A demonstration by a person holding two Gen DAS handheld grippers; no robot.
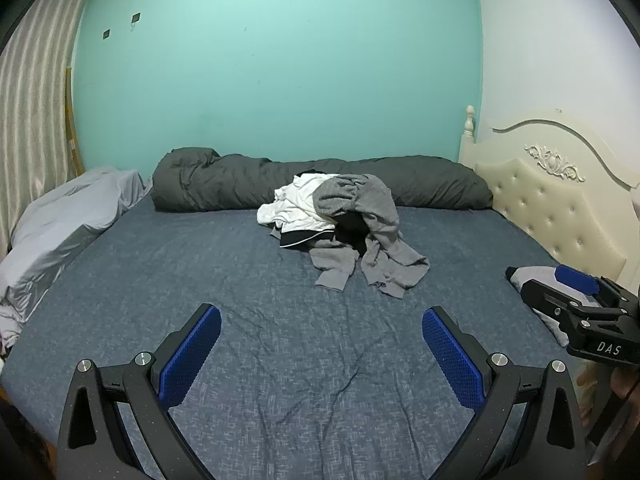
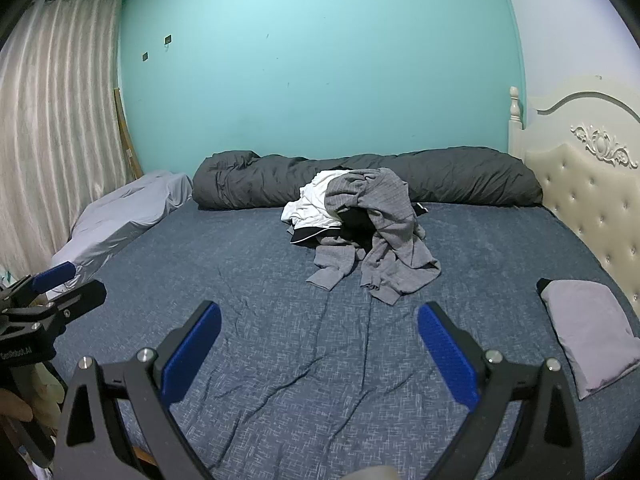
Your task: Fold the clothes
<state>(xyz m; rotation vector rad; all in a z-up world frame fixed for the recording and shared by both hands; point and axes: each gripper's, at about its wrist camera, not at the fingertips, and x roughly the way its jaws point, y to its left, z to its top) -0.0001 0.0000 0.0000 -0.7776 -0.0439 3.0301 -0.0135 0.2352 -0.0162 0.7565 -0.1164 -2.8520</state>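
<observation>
A heap of unfolded clothes (image 1: 344, 224) (image 2: 360, 232) lies near the far middle of the bed: grey garments on top and in front, a white one at the left, something black underneath. A folded light grey garment (image 2: 592, 332) rests flat at the bed's right edge, partly hidden in the left wrist view by the other gripper. My left gripper (image 1: 321, 352) hovers open over bare sheet, well short of the heap. My right gripper (image 2: 319, 350) is open too, with nothing between its blue pads, also short of the heap.
The blue-grey bed sheet (image 1: 240, 280) is wrinkled in front. A rolled dark grey duvet (image 1: 240, 180) runs along the teal wall. A pale covered bundle (image 1: 60, 232) lies at the left edge, a cream headboard (image 1: 560, 200) at the right, curtains (image 2: 52, 140) at far left.
</observation>
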